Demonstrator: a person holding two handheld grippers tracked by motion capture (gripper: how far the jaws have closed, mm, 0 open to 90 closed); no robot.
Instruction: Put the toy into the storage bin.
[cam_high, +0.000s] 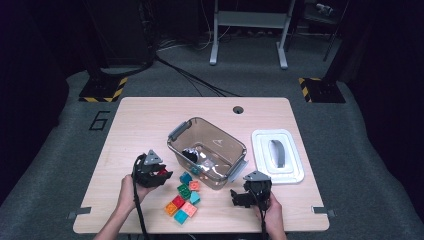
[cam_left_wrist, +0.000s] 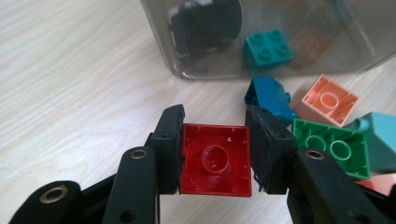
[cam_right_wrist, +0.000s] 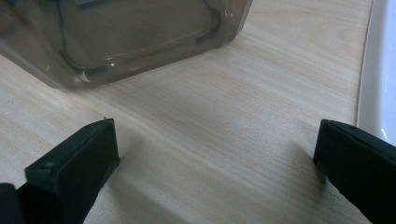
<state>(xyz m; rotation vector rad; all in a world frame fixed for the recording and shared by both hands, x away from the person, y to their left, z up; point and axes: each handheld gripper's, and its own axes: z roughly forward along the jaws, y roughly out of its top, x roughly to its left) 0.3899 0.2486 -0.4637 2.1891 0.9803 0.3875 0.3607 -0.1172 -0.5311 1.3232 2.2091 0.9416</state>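
Beside the bin's near-left corner, the left gripper (cam_left_wrist: 214, 140) has its jaws clenched on a red block (cam_left_wrist: 215, 160), held hollow side toward its camera, just clear of the loose pile. That pile (cam_high: 184, 199) lies at about six o'clock from the clear plastic bin (cam_high: 239, 150), some seven or eight blocks, so I'd judge most of the loading remains. A teal block (cam_left_wrist: 267, 47) and a dark object already sit inside. The right gripper (cam_right_wrist: 215, 154) rests with jaws spread, holding nothing. A "6" (cam_high: 98, 121) marks the floor at nine o'clock of the table; the white lid (cam_high: 296, 172) lies at three o'clock.
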